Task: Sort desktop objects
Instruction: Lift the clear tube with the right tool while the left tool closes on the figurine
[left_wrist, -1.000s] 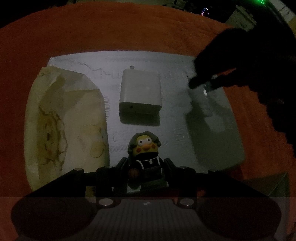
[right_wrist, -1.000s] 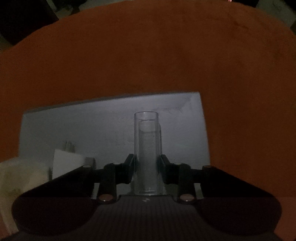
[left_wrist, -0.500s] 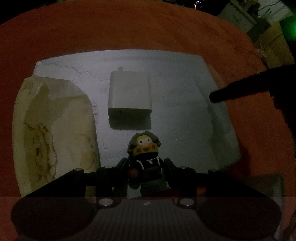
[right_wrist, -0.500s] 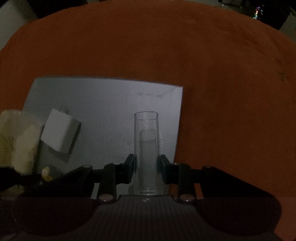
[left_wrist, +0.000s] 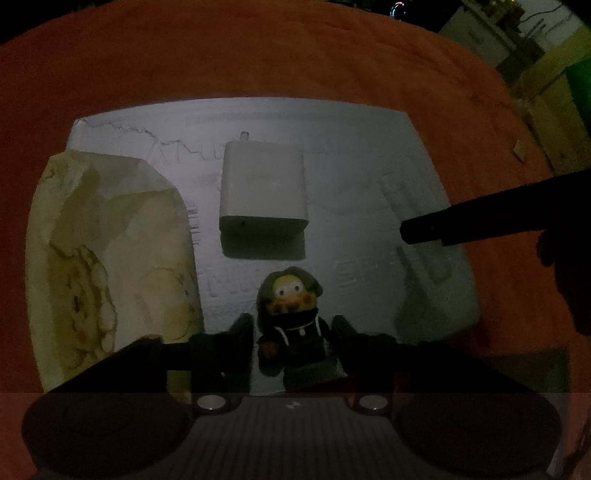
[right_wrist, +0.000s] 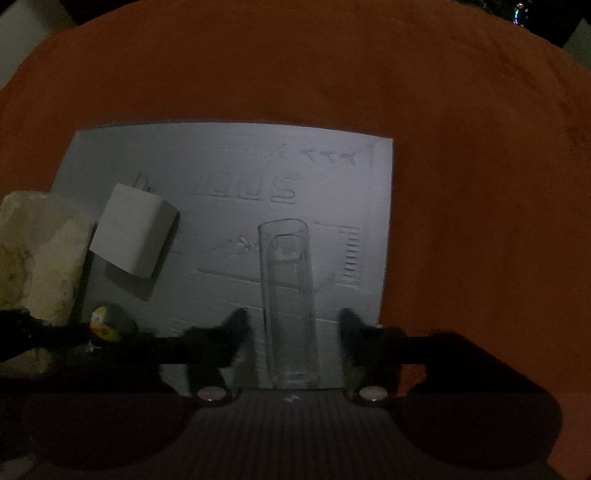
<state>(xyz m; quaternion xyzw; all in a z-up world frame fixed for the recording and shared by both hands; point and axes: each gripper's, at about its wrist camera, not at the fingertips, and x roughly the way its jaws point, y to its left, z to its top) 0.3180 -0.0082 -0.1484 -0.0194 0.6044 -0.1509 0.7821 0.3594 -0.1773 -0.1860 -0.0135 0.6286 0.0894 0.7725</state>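
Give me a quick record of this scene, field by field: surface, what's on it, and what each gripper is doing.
surface: orange cloth with a pale grey board lying on it
on board: white charger block, lying flat; cream snack bag at the board's left edge
left gripper: open, fingers apart on either side of the small toy figure, gaps visible
right gripper: open, fingers spread clear of the clear plastic tube
tube: lies between the fingers, along them
lighting: dim

Black grippers (left_wrist: 291, 328), ribbed grey base, apparently silver screws.
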